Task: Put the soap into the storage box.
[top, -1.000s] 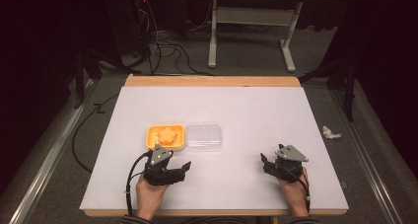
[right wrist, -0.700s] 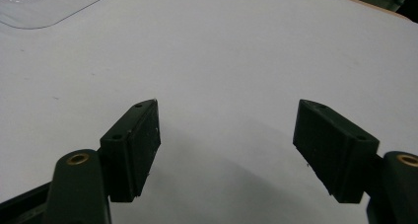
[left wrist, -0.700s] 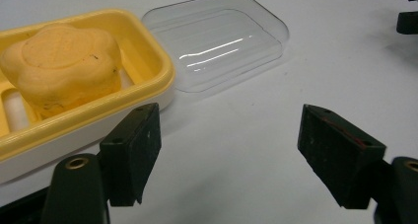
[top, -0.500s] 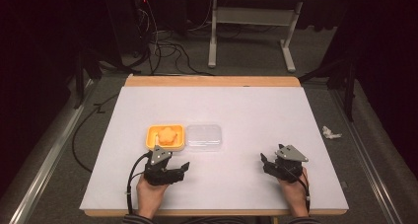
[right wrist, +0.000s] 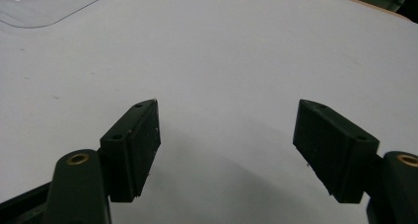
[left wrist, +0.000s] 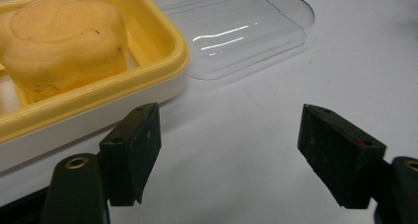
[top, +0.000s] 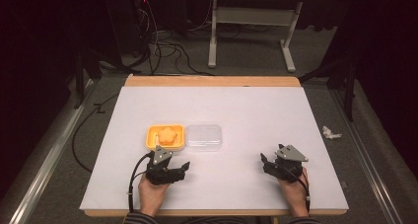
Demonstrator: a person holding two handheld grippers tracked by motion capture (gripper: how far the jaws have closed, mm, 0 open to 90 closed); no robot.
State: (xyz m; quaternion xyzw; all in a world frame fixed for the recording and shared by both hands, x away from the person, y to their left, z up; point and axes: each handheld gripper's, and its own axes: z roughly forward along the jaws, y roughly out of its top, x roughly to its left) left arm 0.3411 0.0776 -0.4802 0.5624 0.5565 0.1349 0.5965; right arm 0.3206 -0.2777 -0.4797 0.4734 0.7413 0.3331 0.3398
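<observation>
Nothing has shifted since a second ago: left gripper (top: 178, 173) rests low on the table (top: 256, 110), jaws spread and empty, just short of the yellow soap dish (top: 153, 133) with its clear lid (top: 204, 136) alongside; right gripper (top: 268, 163) equally agape, well apart

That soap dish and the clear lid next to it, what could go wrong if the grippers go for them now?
1. The lid is thin, clear and lies flat on the table, so the open left gripper may slide over it or push it away.
2. The lid lies right beside the dish; a nudge could shift the dish and its soap.
3. The right gripper, also open, sits apart from both, so it has farther to travel to help.
</observation>
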